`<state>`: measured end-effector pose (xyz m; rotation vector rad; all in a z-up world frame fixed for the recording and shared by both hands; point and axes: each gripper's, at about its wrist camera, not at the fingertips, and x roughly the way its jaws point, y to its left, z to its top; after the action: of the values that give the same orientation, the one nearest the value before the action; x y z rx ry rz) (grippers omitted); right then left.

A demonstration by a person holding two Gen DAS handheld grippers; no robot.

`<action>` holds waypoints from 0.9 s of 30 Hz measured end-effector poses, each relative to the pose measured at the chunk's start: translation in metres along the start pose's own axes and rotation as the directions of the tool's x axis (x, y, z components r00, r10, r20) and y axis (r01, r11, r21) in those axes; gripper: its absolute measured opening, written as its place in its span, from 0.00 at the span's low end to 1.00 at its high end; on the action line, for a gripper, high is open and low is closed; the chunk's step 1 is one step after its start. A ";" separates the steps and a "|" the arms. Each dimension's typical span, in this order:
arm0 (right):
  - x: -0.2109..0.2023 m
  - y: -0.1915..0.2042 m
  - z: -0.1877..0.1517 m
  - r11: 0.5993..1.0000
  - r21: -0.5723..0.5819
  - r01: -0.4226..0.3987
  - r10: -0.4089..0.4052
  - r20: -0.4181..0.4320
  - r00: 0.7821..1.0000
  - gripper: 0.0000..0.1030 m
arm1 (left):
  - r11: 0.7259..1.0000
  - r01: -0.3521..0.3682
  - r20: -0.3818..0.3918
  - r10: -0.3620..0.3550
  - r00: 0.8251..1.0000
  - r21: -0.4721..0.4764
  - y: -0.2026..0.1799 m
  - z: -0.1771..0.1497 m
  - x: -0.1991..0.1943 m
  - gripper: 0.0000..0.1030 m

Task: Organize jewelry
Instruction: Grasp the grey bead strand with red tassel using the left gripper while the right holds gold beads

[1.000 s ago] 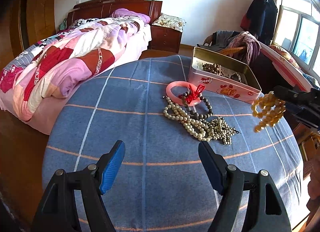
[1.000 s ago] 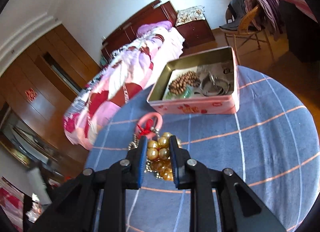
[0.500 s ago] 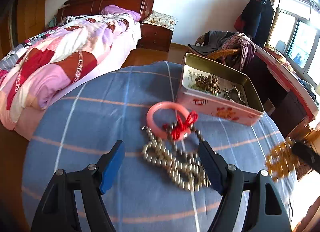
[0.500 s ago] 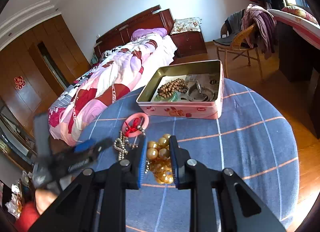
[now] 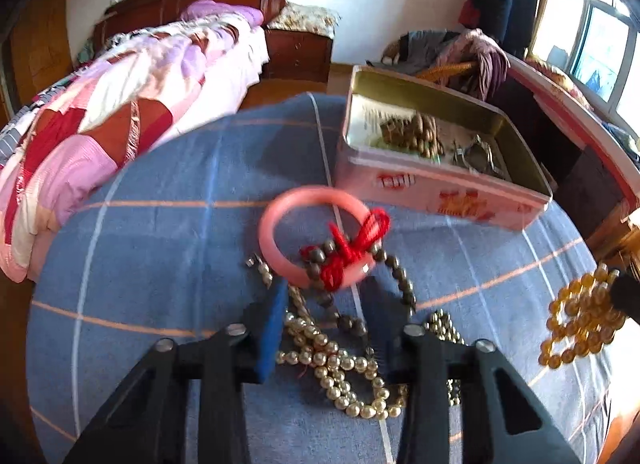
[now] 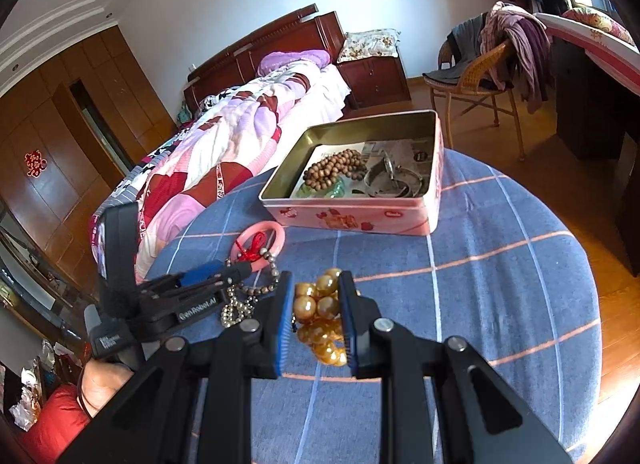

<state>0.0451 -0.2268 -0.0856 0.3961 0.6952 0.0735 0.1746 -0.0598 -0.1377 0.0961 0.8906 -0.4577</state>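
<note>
A pink bangle with a red cord (image 5: 312, 236) (image 6: 260, 242) lies on the blue cloth. A dark bead bracelet (image 5: 394, 286) and a pearl necklace (image 5: 340, 368) lie in a heap next to it. My left gripper (image 5: 326, 306) (image 6: 218, 272) is low over this heap, its jaws partly closed around the dark beads and the bangle's near edge. My right gripper (image 6: 316, 304) is shut on an amber bead bracelet (image 6: 320, 314) (image 5: 580, 324) and holds it above the cloth. The pink tin box (image 5: 440, 192) (image 6: 360, 220) stands open with brown beads and metal bangles inside.
The round table with blue checked cloth (image 6: 500, 284) ends close to the right and front. A bed with a patchwork quilt (image 6: 240, 132) stands behind on the left. A wicker chair with clothes (image 6: 488, 64) and a dark desk (image 6: 592, 104) stand on the right.
My left gripper has moved forward and down onto the jewelry heap and its jaws have narrowed. My right gripper still holds the amber bracelet and has risen a little.
</note>
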 end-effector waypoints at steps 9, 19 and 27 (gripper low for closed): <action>-0.002 0.000 -0.002 1.000 0.003 0.007 -0.007 -0.001 1.000 0.24 | 0.994 0.104 0.061 -0.104 0.993 0.016 0.000 -0.003 -0.025 0.09; -0.004 0.002 -0.004 1.000 0.010 -0.003 0.003 0.001 1.000 0.24 | 0.970 0.231 0.170 -0.241 0.956 0.075 0.005 -0.026 -0.098 0.09; -0.006 0.015 -0.008 1.000 -0.015 -0.014 0.014 -0.001 1.000 0.24 | 0.996 0.093 0.112 -0.091 0.990 -0.014 0.025 -0.022 -0.070 0.17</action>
<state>0.0365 -0.2118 -0.0817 0.3864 0.6925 0.0918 0.1314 -0.0070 -0.1011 0.0120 0.7923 -0.5352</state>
